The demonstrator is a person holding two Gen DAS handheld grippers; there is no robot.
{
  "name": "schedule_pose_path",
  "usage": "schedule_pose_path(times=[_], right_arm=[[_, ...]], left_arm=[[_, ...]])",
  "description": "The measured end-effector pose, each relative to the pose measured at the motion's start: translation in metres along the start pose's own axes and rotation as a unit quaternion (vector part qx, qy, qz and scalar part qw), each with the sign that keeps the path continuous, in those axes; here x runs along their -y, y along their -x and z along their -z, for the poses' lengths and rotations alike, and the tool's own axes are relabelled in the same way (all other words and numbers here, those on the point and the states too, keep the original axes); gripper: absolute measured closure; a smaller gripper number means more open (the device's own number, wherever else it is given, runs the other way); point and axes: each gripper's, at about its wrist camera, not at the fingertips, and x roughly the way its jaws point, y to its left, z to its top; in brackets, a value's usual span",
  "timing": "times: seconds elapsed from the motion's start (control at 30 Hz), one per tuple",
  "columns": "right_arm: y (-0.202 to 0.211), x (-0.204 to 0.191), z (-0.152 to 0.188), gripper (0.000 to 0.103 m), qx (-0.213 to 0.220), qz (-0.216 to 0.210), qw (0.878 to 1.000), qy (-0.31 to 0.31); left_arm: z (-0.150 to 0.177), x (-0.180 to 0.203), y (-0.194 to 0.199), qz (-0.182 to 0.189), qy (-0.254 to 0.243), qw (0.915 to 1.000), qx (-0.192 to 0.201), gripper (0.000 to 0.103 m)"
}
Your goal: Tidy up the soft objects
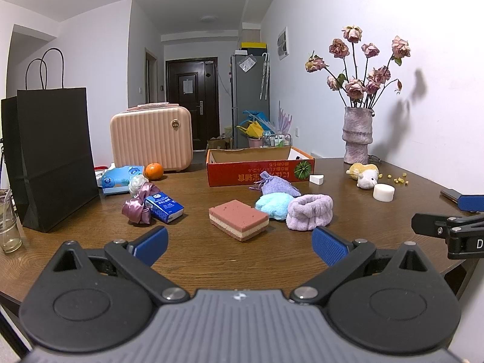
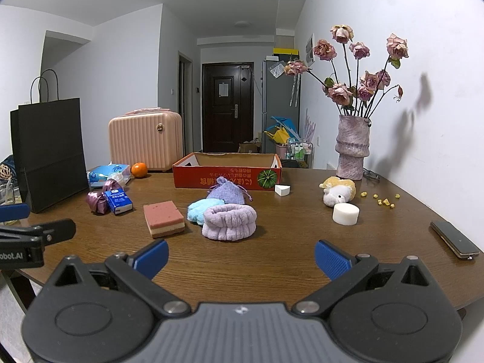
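Left wrist view looks low across the wooden table (image 1: pixel 211 266) from its near edge, facing the hallway door (image 1: pixel 193 99); right wrist view sits just beside it to the right, same heading; both share the red cardboard box (image 2: pixel 227 175), sponge (image 1: pixel 239 219), lilac headband (image 2: pixel 229 221) and vase (image 2: pixel 352 151); each glimpses the other gripper at its frame edge.
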Motion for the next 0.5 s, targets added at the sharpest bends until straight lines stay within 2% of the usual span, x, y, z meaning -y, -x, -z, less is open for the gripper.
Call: schedule_pose_path(times=[0.5], right_arm=[[-0.013,-0.002,-0.006,0.0,-0.006,0.002,1.0,0.009]], left_arm=[[-0.006,0.002,0.002,0.001,0.003,1.0,-0.004,0.0]])
